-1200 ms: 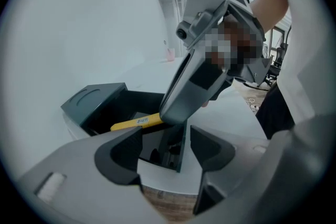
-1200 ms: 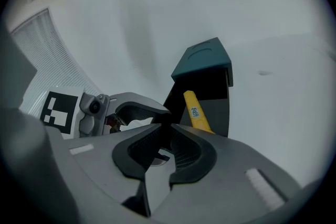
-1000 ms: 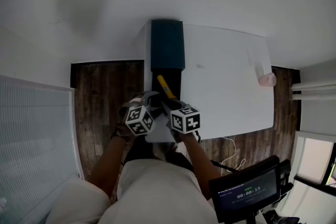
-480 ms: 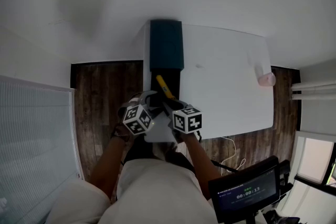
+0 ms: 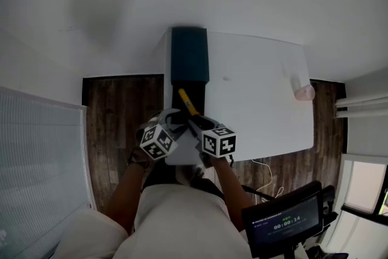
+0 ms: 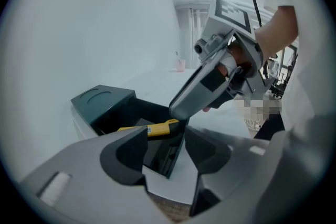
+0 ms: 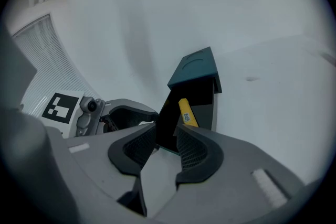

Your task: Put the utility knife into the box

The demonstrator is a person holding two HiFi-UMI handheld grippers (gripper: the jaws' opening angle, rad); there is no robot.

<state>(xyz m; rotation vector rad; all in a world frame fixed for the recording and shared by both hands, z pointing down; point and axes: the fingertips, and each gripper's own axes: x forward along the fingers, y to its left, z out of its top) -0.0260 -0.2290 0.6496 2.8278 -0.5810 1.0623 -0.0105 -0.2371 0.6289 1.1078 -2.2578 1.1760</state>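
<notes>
Our right tool [image 7: 167,139] has just been opening and stands empty. The yellow utility knife [image 7: 186,113] rests in the box [image 7: 203,99], so we judge it delivered. Our left tool [image 6: 166,139], just narrowing, stays apart and grips nothing.

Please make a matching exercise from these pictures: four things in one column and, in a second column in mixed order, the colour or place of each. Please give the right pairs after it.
Things:
1. utility knife
2. box
3. cup
4. floor

Colour or place:
A. pink, at the right side of the table
B. dark brown wood
C. yellow
D. dark teal, at the left side of the table

Right pairs: 1-C, 2-D, 3-A, 4-B
</notes>
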